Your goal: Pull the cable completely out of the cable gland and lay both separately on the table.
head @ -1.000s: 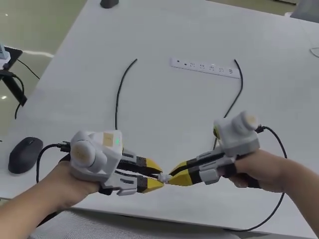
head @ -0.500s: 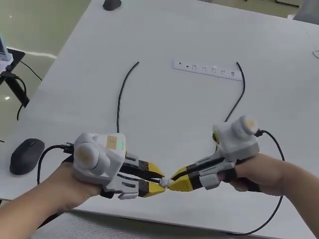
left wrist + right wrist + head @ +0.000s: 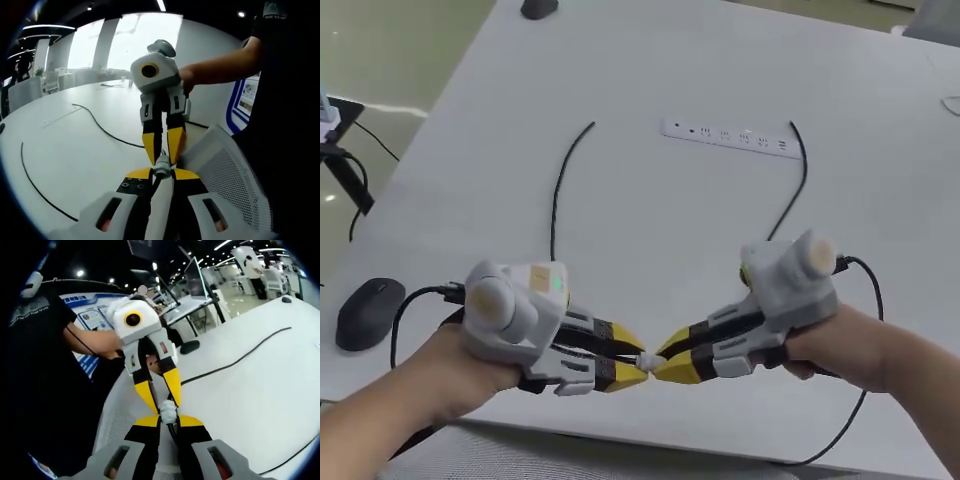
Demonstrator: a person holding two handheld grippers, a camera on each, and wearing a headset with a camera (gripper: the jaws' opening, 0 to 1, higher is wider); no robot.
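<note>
- Cable gland [image 3: 646,358], small and white, is held up over the near edge of the table [image 3: 650,230], right where the two grippers meet nose to nose.
- We see the left gripper [image 3: 632,358] pointing in from the left and the right gripper [image 3: 665,360] from the right, with their yellow tips all but touching at the gland.
- In the left gripper view, a black cable [image 3: 155,189] runs from the gland back between that gripper's own jaws. The right gripper view shows the same for its jaws, so the cable sits threaded in the gland.
- Both pairs of jaws are drawn in tight on this piece. We cannot tell whether the pads press the gland body or the cable.
- The left hand [image 3: 460,375] and the right hand [image 3: 840,345] each wrap a gripper body from the near side, and the grippers lie roughly level.
- Farther off on the table lie a power strip [image 3: 725,136] and a loose black lead [image 3: 560,190] to its left. A computer mouse [image 3: 368,312] sits at the near left edge.
</note>
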